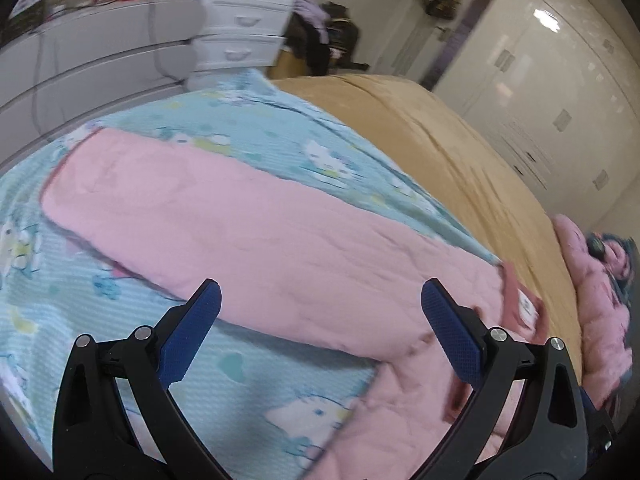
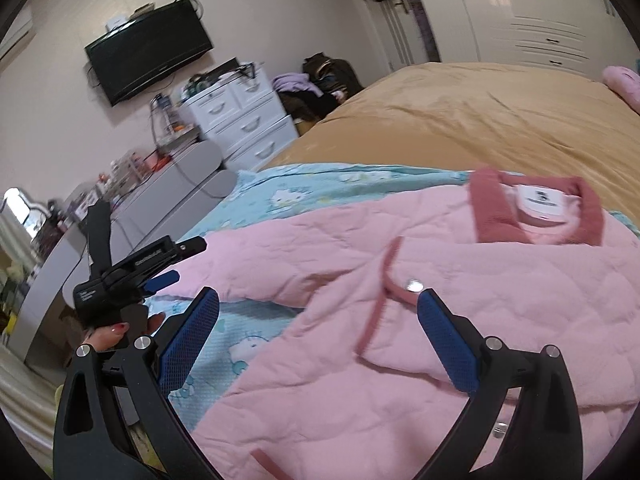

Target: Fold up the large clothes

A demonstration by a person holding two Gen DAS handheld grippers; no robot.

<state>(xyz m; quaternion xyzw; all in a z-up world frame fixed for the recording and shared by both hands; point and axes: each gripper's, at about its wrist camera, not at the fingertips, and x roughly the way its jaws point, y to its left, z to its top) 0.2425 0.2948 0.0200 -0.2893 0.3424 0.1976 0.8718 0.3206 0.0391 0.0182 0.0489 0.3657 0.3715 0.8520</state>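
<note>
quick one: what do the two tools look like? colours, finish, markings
Both match: the left tool and right tool have glossy black curved arms with silver rivets and blue cross-hatched pads. Seen from the right wrist, the left unit's black body carries small white lettering.

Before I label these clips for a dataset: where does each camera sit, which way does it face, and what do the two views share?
Left wrist: on the left gripper, open, looking along the pink garment's outstretched sleeve toward the white drawers; only its own fingers show.
Right wrist: on the right gripper, open, above the garment's body, facing its collar; the left gripper and a hand show.
Shared: garment, blue cartoon sheet, tan bedcover, drawers.
</note>
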